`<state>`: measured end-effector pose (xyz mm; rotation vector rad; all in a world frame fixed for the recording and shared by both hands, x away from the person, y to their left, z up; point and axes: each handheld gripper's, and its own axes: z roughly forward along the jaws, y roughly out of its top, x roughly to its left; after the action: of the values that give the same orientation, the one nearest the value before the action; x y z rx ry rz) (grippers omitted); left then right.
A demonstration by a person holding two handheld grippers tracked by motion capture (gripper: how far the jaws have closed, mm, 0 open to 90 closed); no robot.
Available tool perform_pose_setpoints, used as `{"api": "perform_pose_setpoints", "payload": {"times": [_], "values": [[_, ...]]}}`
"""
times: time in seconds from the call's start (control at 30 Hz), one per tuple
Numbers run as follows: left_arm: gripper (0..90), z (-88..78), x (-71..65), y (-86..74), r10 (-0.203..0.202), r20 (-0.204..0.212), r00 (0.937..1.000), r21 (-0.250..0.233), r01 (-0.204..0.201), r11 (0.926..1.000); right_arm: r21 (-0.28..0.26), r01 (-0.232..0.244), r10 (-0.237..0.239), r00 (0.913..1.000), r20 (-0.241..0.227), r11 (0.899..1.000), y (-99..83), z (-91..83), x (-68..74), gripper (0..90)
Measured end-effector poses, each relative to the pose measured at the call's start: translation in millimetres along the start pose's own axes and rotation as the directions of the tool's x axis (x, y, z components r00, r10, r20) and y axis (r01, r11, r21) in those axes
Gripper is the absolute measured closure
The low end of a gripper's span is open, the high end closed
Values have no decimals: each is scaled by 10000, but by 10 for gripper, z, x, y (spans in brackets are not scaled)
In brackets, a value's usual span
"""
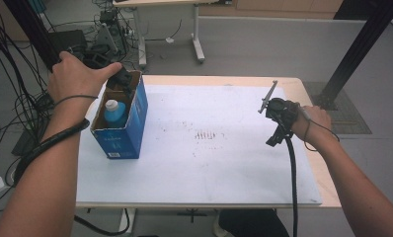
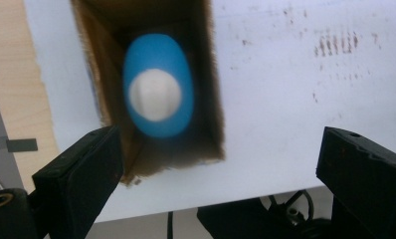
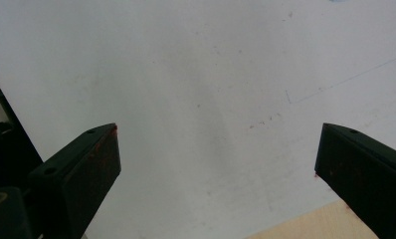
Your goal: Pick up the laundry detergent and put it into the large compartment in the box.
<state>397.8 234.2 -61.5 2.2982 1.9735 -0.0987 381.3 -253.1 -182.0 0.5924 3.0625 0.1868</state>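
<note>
Where the blue bottle (image 1: 115,112) stands, it is down inside the open blue box (image 1: 128,129), with its white cap (image 2: 154,94) pointing up. The box sits upright near the left edge of the surface (image 1: 209,168), on the white sheet (image 1: 224,163) that covers most of it. Right above the box hangs the left gripper (image 1: 123,79), held in the person's left hand (image 1: 76,76). Its jaws are wide apart, with nothing between them, and they do not touch the bottle or the box. Looking down from the left gripper view, the bottle is a bit blurry. Far off on the right side of the surface is the right gripper (image 1: 279,118), in the right hand (image 1: 315,121). Its jaws are wide apart too, over bare white sheet with a few small brown marks (image 1: 207,135).
</note>
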Motion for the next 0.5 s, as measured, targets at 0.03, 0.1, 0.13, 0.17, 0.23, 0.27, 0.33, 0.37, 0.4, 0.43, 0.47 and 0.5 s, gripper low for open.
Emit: {"api": "perform_pose_setpoints", "payload": {"times": [0.03, 0.1, 0.13, 0.17, 0.23, 0.27, 0.33, 0.37, 0.4, 0.43, 0.47, 0.5], "values": [[50, -2, -52, -4, 110, 13, 9999, 4, -110, 9999, -2, 31, -31, 10000, -7, 10000, 11, 6, 3, 40], [50, -4, -213, 1, 580, 79, 9983, 106, -581, 9983, 28, 72, -72, 10000, -16, 10000, 27, 9, 4, 42], [50, -6, -272, 3, 750, 101, 9971, 133, -751, 9971, 49, 80, -80, 10000, 4, 10000, 37, 9, 7, 40], [49, -3, -333, 8, 893, 100, 9960, 179, -895, 9958, 30, 102, -102, 9999, 1, 9999, 39, 7, 6, 40], [50, 7, -440, 23, 1330, 168, 9910, 291, -1334, 9906, 7, 114, -114, 9999, 7, 9999, 47, -4, 12, 40], [50, 16, -492, 23, 1458, 223, 9891, 317, -1464, 9887, 2, 157, -157, 9999, 35, 9999, 52, -9, 16, 41], [50, 30, -633, 30, 1796, 137, 9836, 463, -1801, 9826, 24, 189, -189, 9998, 72, 9998, 68, -24, 25, 41], [50, 36, -695, 24, 1973, 118, 9803, 470, -1977, 9791, 0, 179, -179, 9998, 80, 9998, 68, -30, 27, 41], [50, 43, -756, 24, 2136, 123, 9768, 524, -2140, 9754, 10, 173, -173, 9998, 101, 9999, 74, -37, 31, 40], [50, 53, -807, 29, 2249, 170, 9742, 590, -2255, 9724, 8, 189, -189, 9998, 114, 9998, 79, -43, 32, 41], [50, 61, -866, 32, 2421, 159, 9701, 655, -2426, 9679, -1, 200, -200, 9997, 137, 9998, 82, -50, 36, 41], [50, 70, -924, 26, 2538, 154, 9671, 671, -2542, 9648, -14, 219, -219, 9996, 150, 9998, 83, -57, 39, 41]]}}
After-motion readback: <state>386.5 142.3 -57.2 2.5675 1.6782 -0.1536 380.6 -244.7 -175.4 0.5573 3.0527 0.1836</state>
